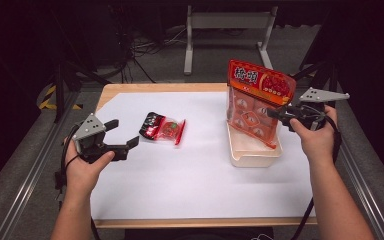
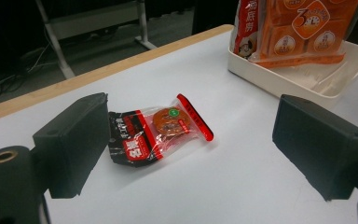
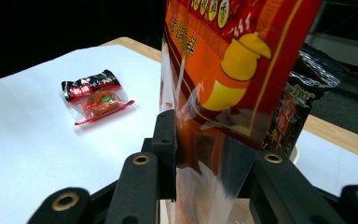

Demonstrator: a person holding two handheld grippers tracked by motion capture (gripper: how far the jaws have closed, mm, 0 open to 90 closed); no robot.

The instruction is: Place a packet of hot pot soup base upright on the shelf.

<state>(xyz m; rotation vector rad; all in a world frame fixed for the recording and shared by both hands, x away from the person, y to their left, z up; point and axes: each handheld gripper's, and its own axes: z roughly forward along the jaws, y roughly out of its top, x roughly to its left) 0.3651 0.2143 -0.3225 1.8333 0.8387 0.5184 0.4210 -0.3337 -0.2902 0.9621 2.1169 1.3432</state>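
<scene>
A large orange-red snack bag (image 1: 256, 97) stands upright with its lower end in the white tray (image 1: 252, 159) at the right of the table. My right gripper (image 1: 276, 115) is shut on the bag's right edge. In the right gripper view the bag (image 3: 223, 70) is pinched between the two black jaws of the right gripper (image 3: 203, 156). A small red-and-black snack packet (image 1: 162, 127) lies flat on the white sheet. My left gripper (image 1: 125, 132) hovers just left of it, open and holding nothing. From the left gripper (image 2: 191, 140) the packet (image 2: 158, 130) lies ahead between the spread jaws, untouched.
The white sheet (image 1: 190, 175) covers a wooden table whose edge (image 1: 155, 87) shows at the back. A dark foil packet (image 3: 303, 98) sits behind the bag by the tray. A metal stand (image 1: 225, 22) and cables are on the floor beyond the table.
</scene>
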